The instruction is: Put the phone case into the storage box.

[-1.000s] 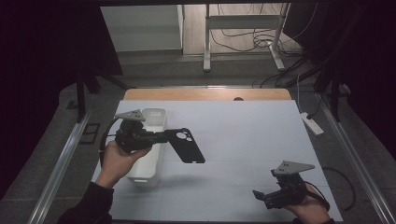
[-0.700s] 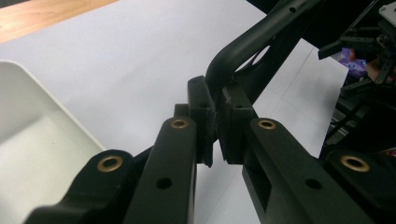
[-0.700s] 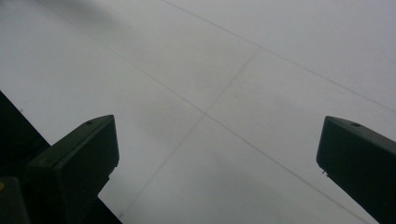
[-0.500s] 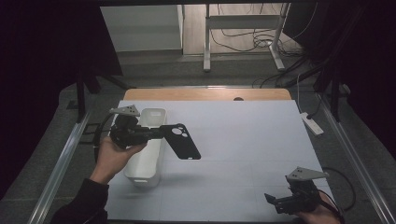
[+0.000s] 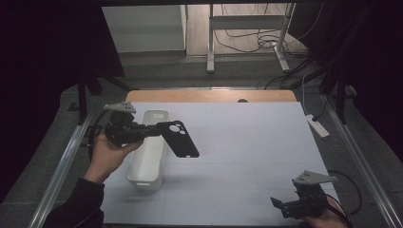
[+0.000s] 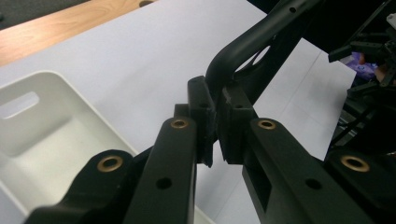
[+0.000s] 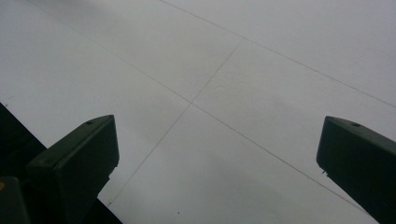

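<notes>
Now your left gripper point(image 5: 151, 130) holds a black phone case point(image 5: 178, 138) in the air, above the counter point(image 5: 247, 142) and just beside the white bin point(image 5: 148, 156), which stands under your left hand point(image 5: 108, 151). The fingers point(image 6: 205, 126) are closed narrow on one edge of the case, and in the left gripper view you can see the curved rim rising up and away from them. I judge the case to be light and a little flexible, probably thin plastic or rubber, so it will not strain the grip, but it can bend or swing because it is held only by its edge. Its smooth surface may also slip, so a hold on the firm rim close to a corner, as you have now, seems better than a hold on the thin flat back. Your right gripper point(image 5: 290, 206) is low at the near right corner of the counter, well apart from the case, with its fingers point(image 7: 79, 154) standing wide and nothing between them. Some things are hard to make out: the far end of the case is cut off in the left gripper view, the inside of the bin is partly covered by your hand and the gripper, and I cannot tell if something already lies in it.
</notes>
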Demonstrator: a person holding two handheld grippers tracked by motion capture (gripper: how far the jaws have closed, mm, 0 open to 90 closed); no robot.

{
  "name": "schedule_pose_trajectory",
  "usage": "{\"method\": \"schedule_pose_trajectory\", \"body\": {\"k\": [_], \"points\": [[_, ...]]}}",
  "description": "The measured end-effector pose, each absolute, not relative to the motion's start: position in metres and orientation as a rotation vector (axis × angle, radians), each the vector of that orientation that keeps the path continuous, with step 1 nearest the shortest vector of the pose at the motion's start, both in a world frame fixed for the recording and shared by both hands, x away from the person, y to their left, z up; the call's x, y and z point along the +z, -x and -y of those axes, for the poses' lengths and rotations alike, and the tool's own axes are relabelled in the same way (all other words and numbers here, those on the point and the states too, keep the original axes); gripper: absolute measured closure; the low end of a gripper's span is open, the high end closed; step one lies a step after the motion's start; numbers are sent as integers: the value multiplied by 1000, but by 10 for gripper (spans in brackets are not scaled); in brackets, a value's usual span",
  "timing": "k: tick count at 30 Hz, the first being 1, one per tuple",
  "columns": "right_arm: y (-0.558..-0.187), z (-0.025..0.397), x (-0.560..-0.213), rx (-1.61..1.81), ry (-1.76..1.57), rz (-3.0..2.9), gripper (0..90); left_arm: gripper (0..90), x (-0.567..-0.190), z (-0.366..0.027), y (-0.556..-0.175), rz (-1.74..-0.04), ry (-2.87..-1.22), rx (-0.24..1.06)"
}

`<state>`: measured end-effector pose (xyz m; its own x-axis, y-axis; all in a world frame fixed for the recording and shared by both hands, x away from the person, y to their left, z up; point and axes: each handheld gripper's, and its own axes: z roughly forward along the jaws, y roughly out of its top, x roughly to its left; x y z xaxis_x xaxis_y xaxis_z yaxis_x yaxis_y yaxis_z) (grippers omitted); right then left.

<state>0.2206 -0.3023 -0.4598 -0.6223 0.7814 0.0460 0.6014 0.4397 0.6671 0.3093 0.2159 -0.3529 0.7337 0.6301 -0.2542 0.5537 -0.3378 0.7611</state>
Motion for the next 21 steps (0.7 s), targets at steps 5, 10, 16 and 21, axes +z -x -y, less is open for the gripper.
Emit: {"method": "schedule_pose_trajectory", "body": {"k": [5, 10, 16, 21], "points": [[-221, 302, -460, 960, -1196, -2427, 0, 846, -347, -221, -309, -910, -2025, 130], [-221, 303, -460, 963, -1199, -2426, 0, 847, -340, -233, -308, -940, -2018, 156], [-221, 302, -460, 960, -1200, -2428, 0, 847, -338, -245, -308, -973, -2019, 182], [-221, 302, -460, 959, -1198, -2432, 0, 847, -337, -258, -308, -1004, -2017, 208]]}}
